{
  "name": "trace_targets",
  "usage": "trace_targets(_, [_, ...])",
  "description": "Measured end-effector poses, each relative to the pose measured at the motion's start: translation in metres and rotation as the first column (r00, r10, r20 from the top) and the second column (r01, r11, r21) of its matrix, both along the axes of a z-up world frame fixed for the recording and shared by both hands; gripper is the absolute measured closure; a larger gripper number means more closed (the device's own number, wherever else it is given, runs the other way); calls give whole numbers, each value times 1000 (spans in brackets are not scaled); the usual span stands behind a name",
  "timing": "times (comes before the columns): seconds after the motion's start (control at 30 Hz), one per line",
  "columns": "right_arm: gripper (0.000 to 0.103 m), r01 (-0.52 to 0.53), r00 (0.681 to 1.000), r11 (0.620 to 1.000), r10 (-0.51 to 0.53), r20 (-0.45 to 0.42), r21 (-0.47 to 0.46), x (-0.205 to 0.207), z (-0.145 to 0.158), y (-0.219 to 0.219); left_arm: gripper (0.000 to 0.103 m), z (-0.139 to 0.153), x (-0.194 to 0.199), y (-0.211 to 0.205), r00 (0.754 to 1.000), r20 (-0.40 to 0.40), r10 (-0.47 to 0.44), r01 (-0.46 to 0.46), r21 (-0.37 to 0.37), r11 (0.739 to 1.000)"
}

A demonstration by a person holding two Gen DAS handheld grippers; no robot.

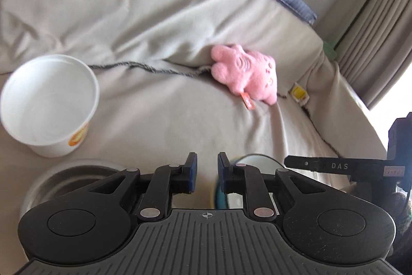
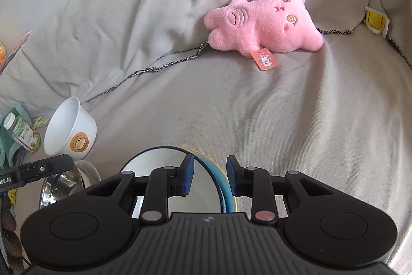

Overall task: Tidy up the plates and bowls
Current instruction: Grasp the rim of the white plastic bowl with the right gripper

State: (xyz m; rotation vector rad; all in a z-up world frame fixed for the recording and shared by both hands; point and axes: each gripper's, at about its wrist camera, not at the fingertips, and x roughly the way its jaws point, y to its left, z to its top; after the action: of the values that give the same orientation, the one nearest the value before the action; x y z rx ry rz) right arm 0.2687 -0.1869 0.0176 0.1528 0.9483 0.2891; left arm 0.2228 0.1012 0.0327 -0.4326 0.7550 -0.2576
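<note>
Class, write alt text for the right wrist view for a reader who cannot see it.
The right gripper straddles the rim of a blue bowl with a shiny steel inside on a grey sofa cover. A pink plush toy lies beyond; a white paper bowl stands at left.
</note>
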Motion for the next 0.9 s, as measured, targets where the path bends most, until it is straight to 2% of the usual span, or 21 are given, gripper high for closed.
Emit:
trace_targets(0.07, [74, 6, 1000, 999, -6, -4, -31, 5, 6, 22, 84, 0, -14, 40, 993, 91, 73, -63, -105, 993])
trace_targets(0.1, [74, 2, 1000, 999, -2, 0, -51, 7, 9, 36, 84, 1, -18, 59, 986, 111, 122, -106, -144, 984])
trace_targets(0.13, [72, -7, 1000, 998, 8, 5, -68, 9, 13, 53, 84, 6, -18, 80, 982, 102, 158, -142, -147, 979])
trace_targets(0.2, [66, -35, 999, 997, 37, 18, -74, 13, 21, 88, 83, 16, -26, 114, 962, 145, 230, -214, -117, 970])
trace_targets(0.23, [57, -50, 998, 997, 52, 21, -65, 15, 23, 104, 83, 17, -30, 129, 950, 148, 276, -263, -104, 959])
trace_targets(0.27, [46, -86, 996, 996, 87, 25, -29, 21, 25, 140, 83, 17, -33, 147, 939, 138, 314, -301, -106, 948])
trace_targets(0.3, [42, -86, 996, 996, 87, 25, -29, 21, 25, 140, 83, 13, -34, 159, 932, 129, 339, -324, -118, 938])
trace_targets(0.37, [39, -104, 994, 995, 104, 17, -1, 28, 20, 175, 83, -3, -30, 184, 908, 91, 409, -394, -148, 907])
trace_targets(0.43, [39, -111, 993, 994, 111, -31, 2, 36, 5, 207, 83, -23, -20, 197, 889, 38, 455, -446, -144, 883])
trace_targets(0.6, [39, -53, 992, 999, 52, -113, 0, 59, -40, 263, 83, -62, 13, 208, 880, -96, 465, -475, -168, 864])
trace_targets(0.67, [39, -36, 993, 999, 35, -114, -1, 62, -47, 268, 83, -71, 25, 206, 881, -124, 457, -472, -144, 870])
trace_targets(0.7, [40, -29, 992, 1000, 28, -123, 0, 65, -52, 271, 83, -76, 30, 203, 876, -141, 461, -477, -109, 872])
trace_targets(0.73, [48, -27, 990, 1000, 27, -138, 2, 69, -57, 273, 83, -80, 35, 200, 874, -153, 460, -475, -77, 877])
trace_targets(0.77, [66, -34, 986, 999, 35, -163, 8, 72, -62, 274, 82, -83, 39, 197, 877, -160, 453, -468, -67, 881])
trace_targets(0.8, [75, -49, 980, 999, 52, -191, 21, 75, -67, 276, 81, -85, 39, 194, 882, -166, 441, -458, -81, 885])
trace_targets(0.83, [87, -63, 975, 997, 72, -213, 49, 75, -70, 275, 76, -85, 39, 192, 885, -165, 436, -455, -102, 885])
trace_targets(0.9, [89, -82, 978, 995, 93, -187, 65, 63, -57, 268, 74, -69, 33, 179, 897, -110, 429, -439, -107, 892])
